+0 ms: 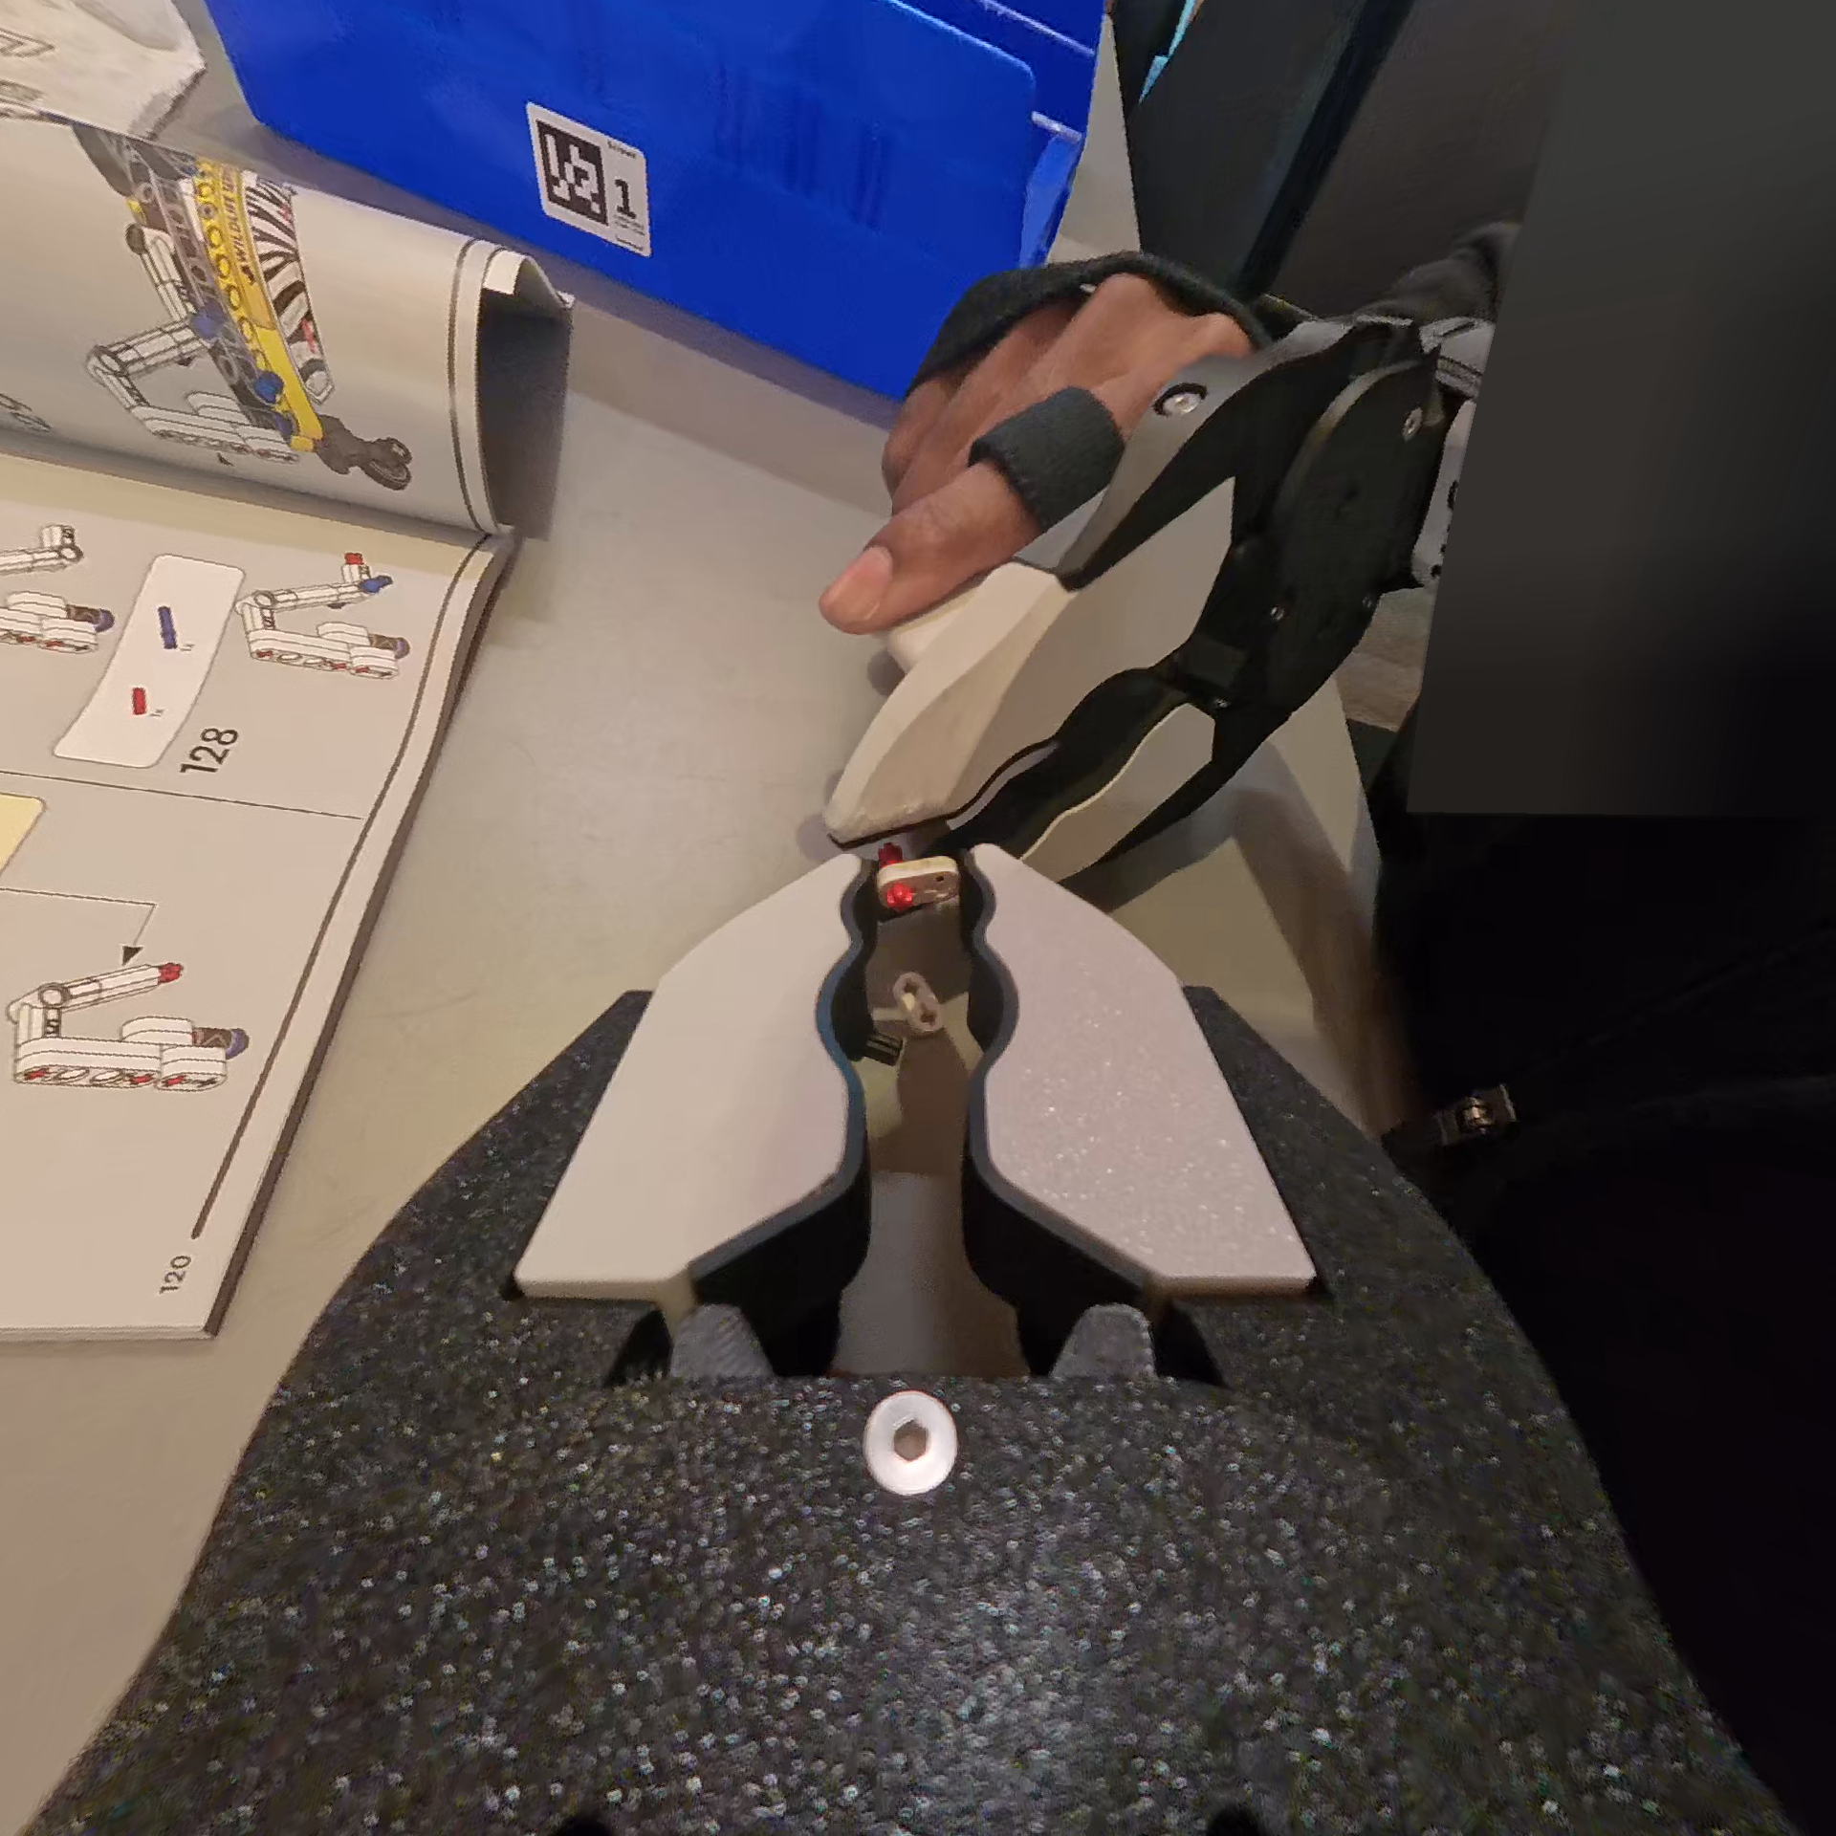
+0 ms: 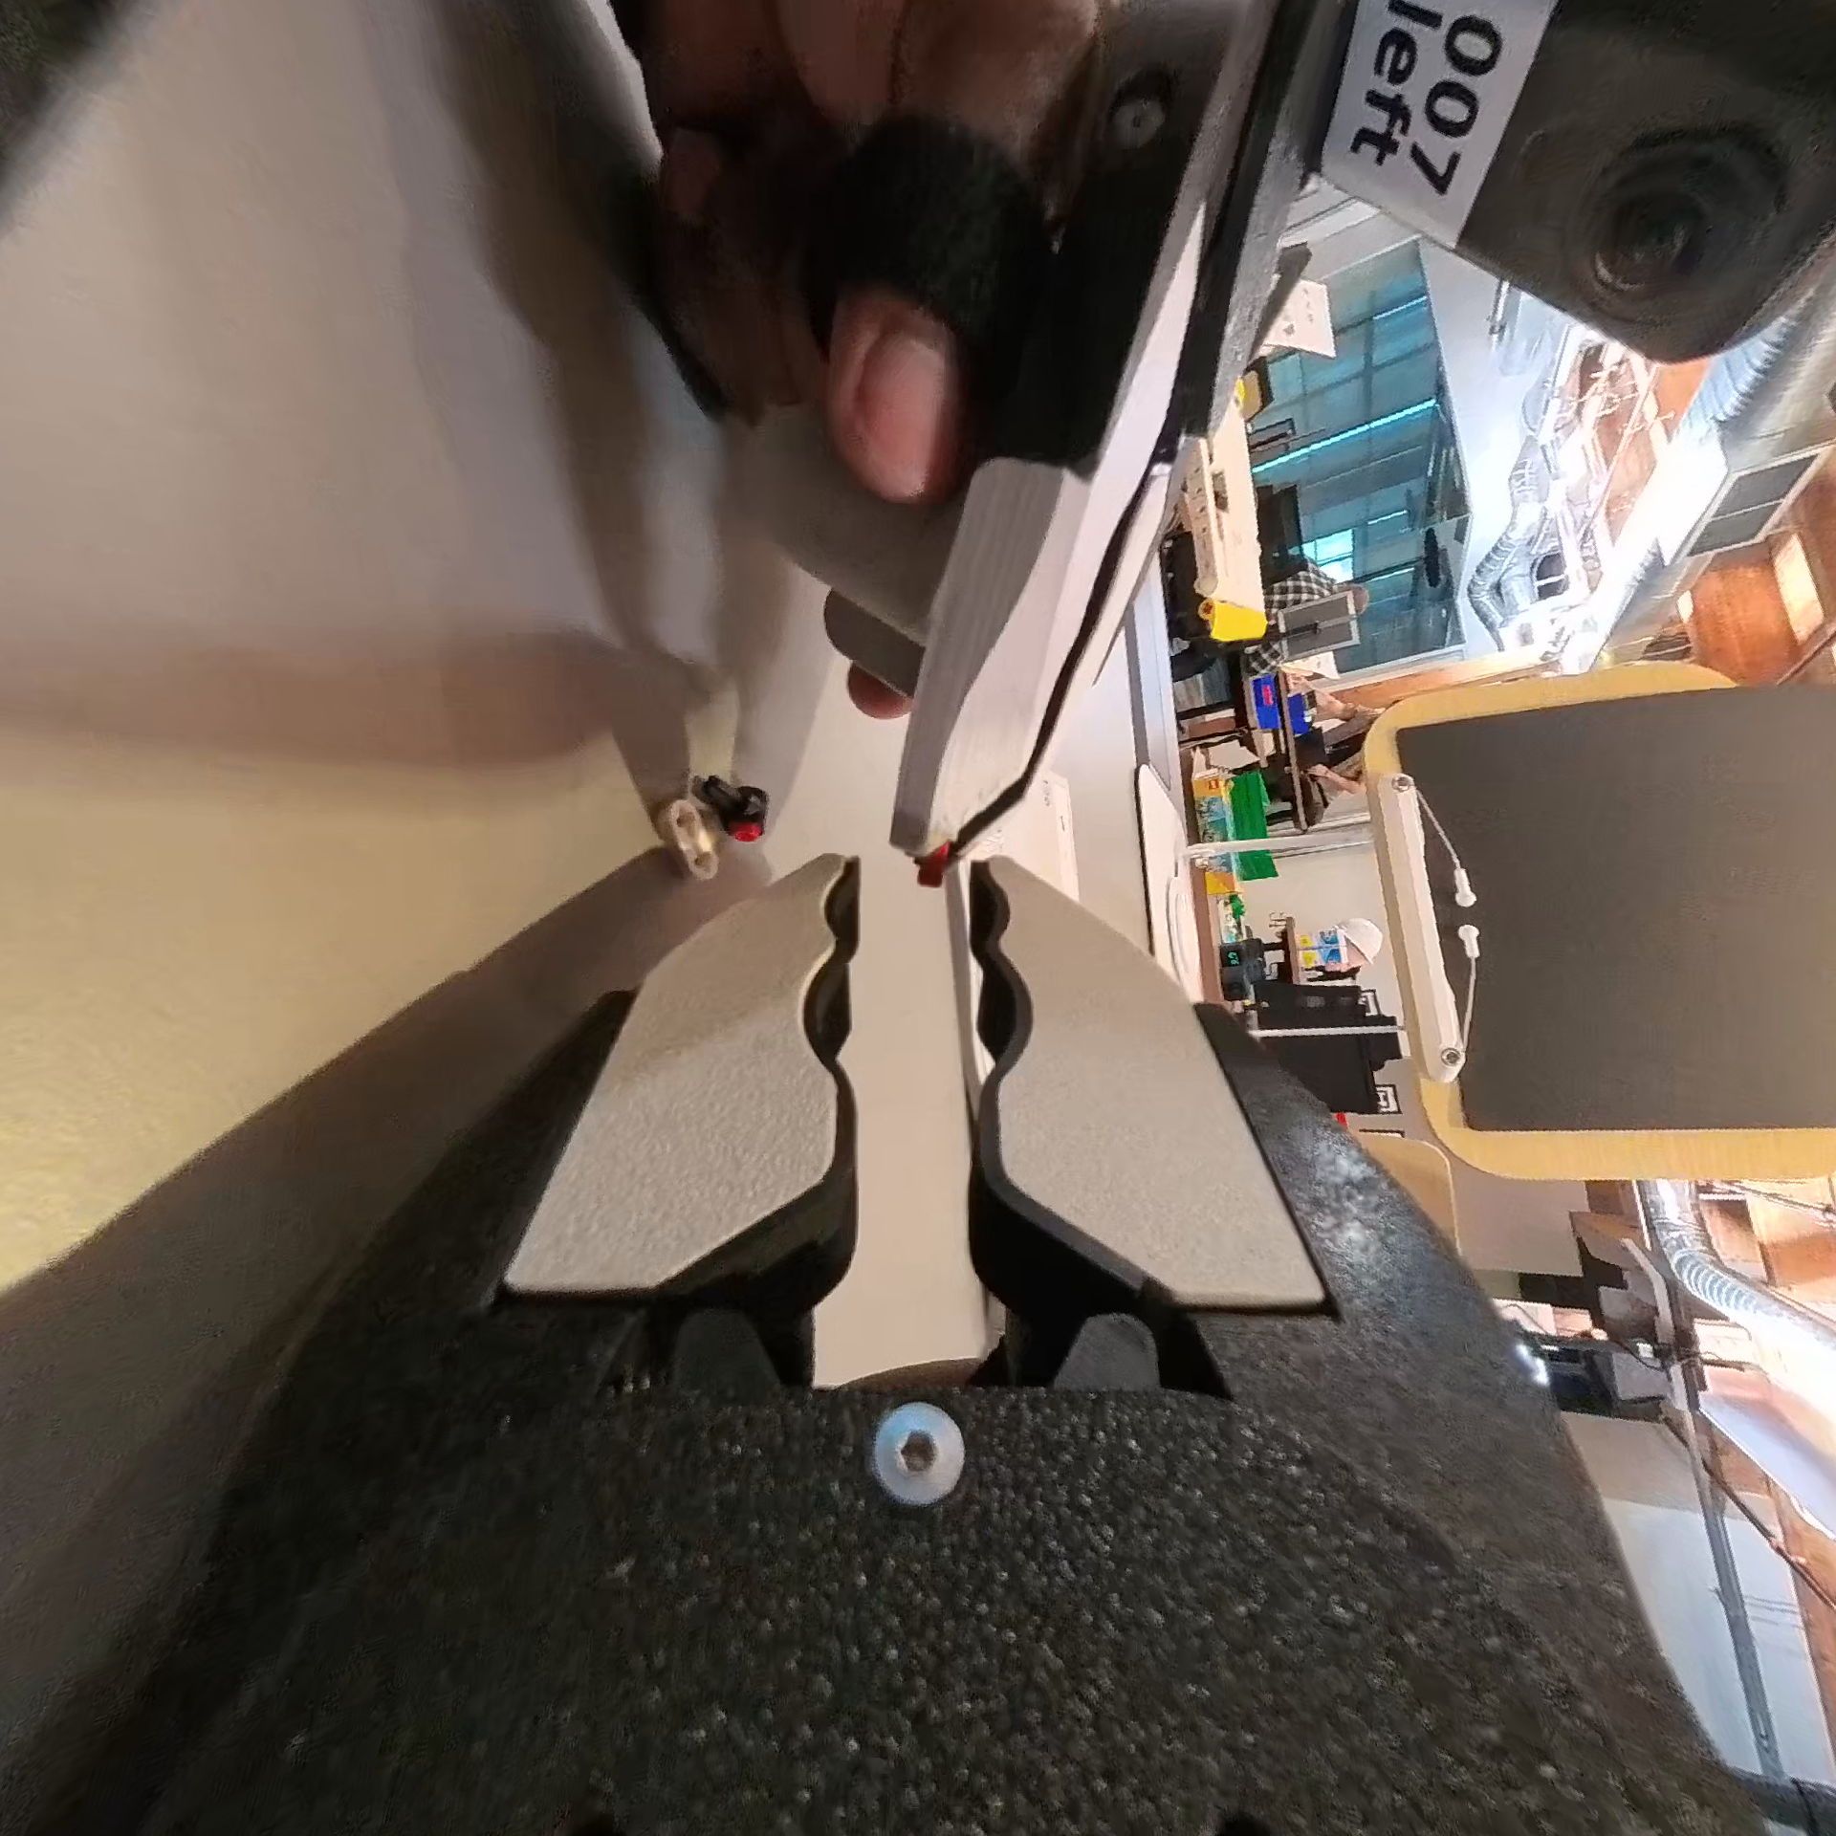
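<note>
1. Left gripper (image 1: 916, 864): fingers clenched on a small white beam (image 1: 929, 874). The beam sits crosswise between the tips, and a red pin (image 1: 897, 896) pokes from its near face.
2. Right gripper (image 2: 904, 869): fingers spread and nothing pressed between the pads. In the left wrist view it comes in from 2 o'clock, with its tips just above the beam.
3. A second red stub (image 2: 931, 872) shows at the left gripper's tip. It lies in line with the right gripper's open gap, and no pad touches it.
4. Loose parts lie on the grey table (image 1: 646, 646) beneath the left fingers: a pale two-hole connector (image 1: 914, 1005) and a black bit (image 1: 880, 1043).
5. Instruction booklet (image 1: 199, 795) lies open at 9 o'clock. Blue bin (image 1: 745, 149) stands at 12 o'clock, well apart from the grippers.
6. A person's hand (image 1: 994, 447) works the right gripper's handle.
</note>
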{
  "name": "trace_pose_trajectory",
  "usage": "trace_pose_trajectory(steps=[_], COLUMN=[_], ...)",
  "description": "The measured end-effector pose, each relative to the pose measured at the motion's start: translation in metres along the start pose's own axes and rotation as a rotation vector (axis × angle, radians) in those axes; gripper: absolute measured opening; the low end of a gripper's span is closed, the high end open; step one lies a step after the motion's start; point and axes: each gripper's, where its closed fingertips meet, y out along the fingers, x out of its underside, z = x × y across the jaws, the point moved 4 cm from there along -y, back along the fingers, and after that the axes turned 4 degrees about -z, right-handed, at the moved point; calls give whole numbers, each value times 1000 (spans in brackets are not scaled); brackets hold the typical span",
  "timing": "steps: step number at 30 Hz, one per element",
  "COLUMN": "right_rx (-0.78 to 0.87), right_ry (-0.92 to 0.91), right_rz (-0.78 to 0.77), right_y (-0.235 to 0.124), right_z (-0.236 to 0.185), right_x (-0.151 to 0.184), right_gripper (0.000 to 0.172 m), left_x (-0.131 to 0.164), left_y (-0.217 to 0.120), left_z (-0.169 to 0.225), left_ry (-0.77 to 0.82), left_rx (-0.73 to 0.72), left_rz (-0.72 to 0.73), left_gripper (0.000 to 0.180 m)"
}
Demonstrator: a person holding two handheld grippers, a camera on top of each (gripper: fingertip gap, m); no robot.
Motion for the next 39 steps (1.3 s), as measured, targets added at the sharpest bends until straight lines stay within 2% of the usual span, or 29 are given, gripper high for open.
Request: trace_pose_trajectory(steps=[5,13,24,27,30,34,39], right_rx=[45,61,63,80,81,15,66], right_ry=[4,-21,-42,-53,-62,-30,35], right_rz=[-26,-96,-117,-182,-213,-188,-211], right_y=[2,3,0,-2,-3,-1,-11], right_z=[4,5,6,9,9,4,16], right_x=[-1,1,4,20,33,30,35], right_gripper=[10,5,3,2,3,3,3], left_x=[-2,-3,-1,1,-1,4,-2], left_y=[-1,-1,0,-10,-21,-14,-18], left_z=[-3,-4,-3,-15,-24,-21,-16], left_ry=[-28,-43,-32,-45,-115,-56,-12], left_rx=[-36,-67,-68,-132,-102,-113,-86], left_rz=[22,37,27,32,84,14,51], left_gripper=[16,16,16,16,16,16,16])
